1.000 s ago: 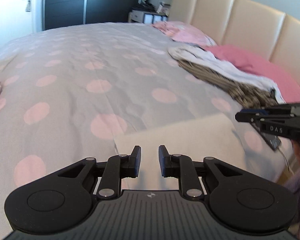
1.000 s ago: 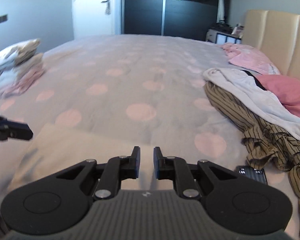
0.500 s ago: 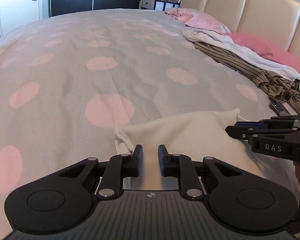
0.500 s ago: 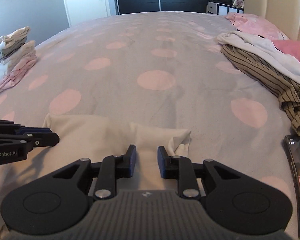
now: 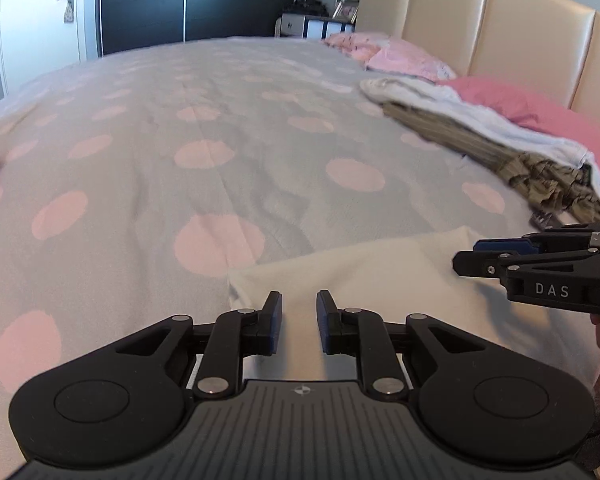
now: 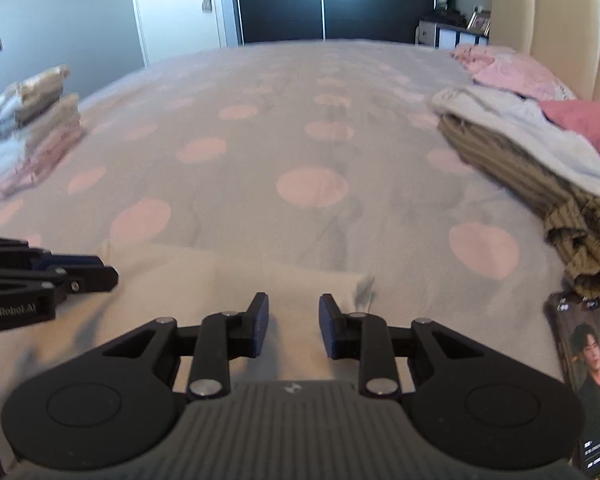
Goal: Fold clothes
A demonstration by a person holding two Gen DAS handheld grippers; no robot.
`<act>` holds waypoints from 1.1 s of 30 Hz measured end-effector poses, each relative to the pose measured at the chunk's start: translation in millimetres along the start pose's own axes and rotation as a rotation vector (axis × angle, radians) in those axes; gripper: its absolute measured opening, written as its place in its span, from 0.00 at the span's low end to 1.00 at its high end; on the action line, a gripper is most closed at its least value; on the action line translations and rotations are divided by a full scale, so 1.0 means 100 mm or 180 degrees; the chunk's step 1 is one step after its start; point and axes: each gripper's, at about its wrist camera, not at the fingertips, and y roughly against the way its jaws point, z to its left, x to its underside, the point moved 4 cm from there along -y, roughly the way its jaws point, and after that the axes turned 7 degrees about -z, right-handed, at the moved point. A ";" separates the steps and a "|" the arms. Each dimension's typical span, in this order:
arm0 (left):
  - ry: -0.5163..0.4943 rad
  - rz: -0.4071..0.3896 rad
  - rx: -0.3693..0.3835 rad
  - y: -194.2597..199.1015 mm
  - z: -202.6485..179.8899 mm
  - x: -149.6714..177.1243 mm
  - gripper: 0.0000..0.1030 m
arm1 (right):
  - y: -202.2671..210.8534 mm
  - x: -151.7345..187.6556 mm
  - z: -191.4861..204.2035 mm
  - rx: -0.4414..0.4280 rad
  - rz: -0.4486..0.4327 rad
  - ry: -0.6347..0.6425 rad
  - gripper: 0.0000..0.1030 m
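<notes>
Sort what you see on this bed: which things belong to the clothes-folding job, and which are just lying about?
Part of the job:
- cream garment under both grippers
- left gripper
- right gripper, jaws opening, nothing pinched
- unfolded striped garment and white garment
- folded stack

Just lying about:
- phone
- pink pillows
- dotted bedspread

Both wrist cams sit low at the bed's [image 5: 260, 128] near edge, facing across; both see the cream garment [image 5: 380, 280] close up.
</notes>
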 end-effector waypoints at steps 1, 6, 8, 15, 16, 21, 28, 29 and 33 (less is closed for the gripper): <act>-0.0016 -0.0049 0.0016 0.02 -0.03 -0.03 0.19 | 0.02 -0.03 0.01 0.0042 -0.0040 0.0023 0.31; 0.0019 -0.0083 -0.0008 -0.08 -0.02 -0.11 0.19 | -0.12 -0.06 -0.05 0.0098 0.0009 -0.0080 0.30; 0.0141 -0.0024 -0.0049 -0.17 0.07 -0.09 0.19 | -0.21 -0.03 -0.14 0.0093 0.0090 -0.0231 0.29; 0.0509 0.0178 -0.0141 -0.34 0.41 0.05 0.06 | -0.42 0.13 -0.54 0.0245 0.0286 -0.0529 0.22; 0.0517 0.0184 -0.0158 -0.34 0.43 0.05 0.06 | -0.41 0.13 -0.55 0.0234 0.0283 -0.0543 0.22; 0.0420 0.0048 -0.0525 -0.15 0.50 -0.01 0.08 | -0.23 0.04 -0.54 0.0441 0.0141 -0.0371 0.25; -0.0011 -0.0148 -0.0121 0.03 0.02 -0.09 0.08 | 0.06 -0.08 0.07 -0.0149 -0.0188 0.0076 0.25; -0.0075 -0.0137 -0.0039 0.03 -0.08 -0.08 0.08 | 0.07 -0.07 0.16 -0.0195 -0.0178 0.0155 0.24; -0.0302 -0.0043 0.0243 -0.01 -0.42 0.00 0.08 | 0.03 0.05 0.27 -0.0232 -0.0055 0.0290 0.24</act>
